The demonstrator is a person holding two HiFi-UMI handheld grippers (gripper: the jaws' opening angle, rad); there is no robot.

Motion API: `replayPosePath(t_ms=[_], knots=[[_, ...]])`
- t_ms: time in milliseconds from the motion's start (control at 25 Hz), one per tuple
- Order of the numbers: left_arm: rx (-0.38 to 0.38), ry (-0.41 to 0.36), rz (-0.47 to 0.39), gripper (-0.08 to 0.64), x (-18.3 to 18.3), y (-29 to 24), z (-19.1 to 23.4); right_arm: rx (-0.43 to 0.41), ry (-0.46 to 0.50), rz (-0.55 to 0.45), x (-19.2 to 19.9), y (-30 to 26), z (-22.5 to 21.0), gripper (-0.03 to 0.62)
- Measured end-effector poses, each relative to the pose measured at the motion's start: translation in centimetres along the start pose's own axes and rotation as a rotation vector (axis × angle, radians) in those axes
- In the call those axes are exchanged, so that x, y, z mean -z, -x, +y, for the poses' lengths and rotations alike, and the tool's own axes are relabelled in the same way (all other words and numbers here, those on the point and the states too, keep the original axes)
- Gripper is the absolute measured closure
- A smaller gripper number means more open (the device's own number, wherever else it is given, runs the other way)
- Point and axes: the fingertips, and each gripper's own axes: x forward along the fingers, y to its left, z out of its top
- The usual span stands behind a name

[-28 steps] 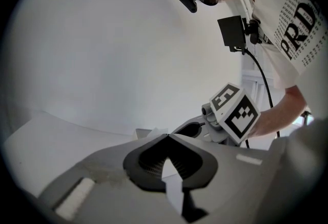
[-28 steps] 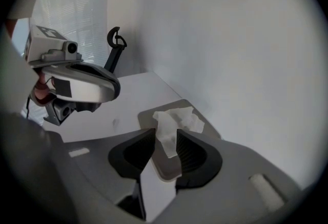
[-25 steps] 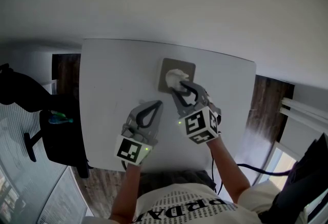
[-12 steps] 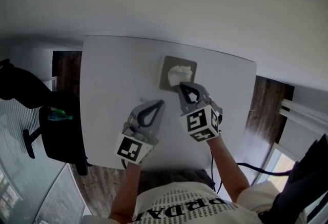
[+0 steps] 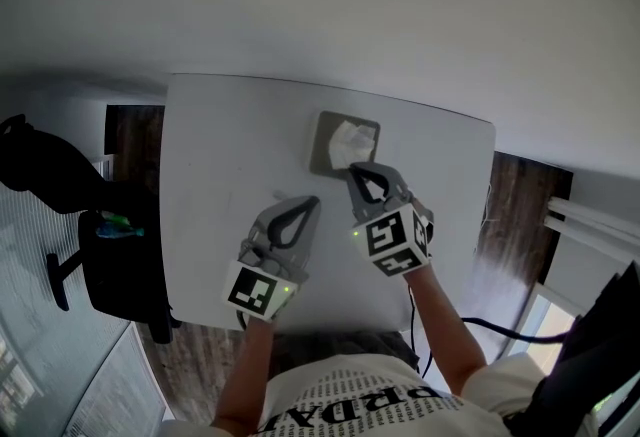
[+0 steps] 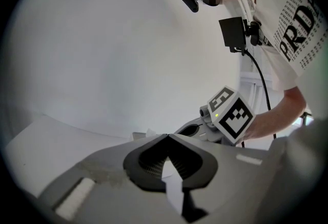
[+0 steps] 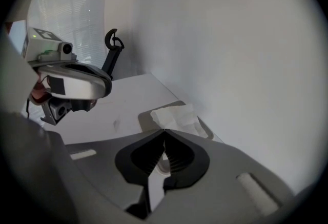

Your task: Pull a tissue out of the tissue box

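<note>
A flat grey tissue box (image 5: 325,151) lies at the far middle of the white table (image 5: 220,155), with a crumpled white tissue (image 5: 354,139) standing out of its top. My right gripper (image 5: 352,168) is shut, its tips pinching the tissue's near edge; in the right gripper view the jaws (image 7: 164,129) meet right at the tissue (image 7: 177,117) over the box (image 7: 146,121). My left gripper (image 5: 314,202) hovers over the table to the left of the box, shut with nothing in it; its tips (image 6: 167,136) touch.
A white wall rises just behind the table's far edge. A black office chair (image 5: 60,215) stands left of the table on the wood floor (image 5: 515,215). A black cable (image 5: 500,328) trails at the right.
The right gripper's jaws stood open around the tissue a second ago and have shut on it. The tissue now leans toward the gripper. The left gripper has hardly moved.
</note>
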Motion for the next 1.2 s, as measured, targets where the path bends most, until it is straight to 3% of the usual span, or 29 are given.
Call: replayPosePath(t_ms=[440, 920, 1200], knots=[[-0.002, -0.045, -0.023, 0.567, -2.7, 1.0, -1.6, -0.020, -0.020, -0.028, -1.6, 2.5, 0.4, 0.583], [0.002, -0.131, -0.014, 0.566, -6.4, 3.8, -6.1, -0.026, -0.064, -0.117, -3.9, 8.8, 2.6, 0.583], [0.048, -0.233, -0.023, 0.566, -8.4, 4.9, -9.5, -0.002, -0.081, -0.188, -5.9, 13.9, 3.7, 0.583]])
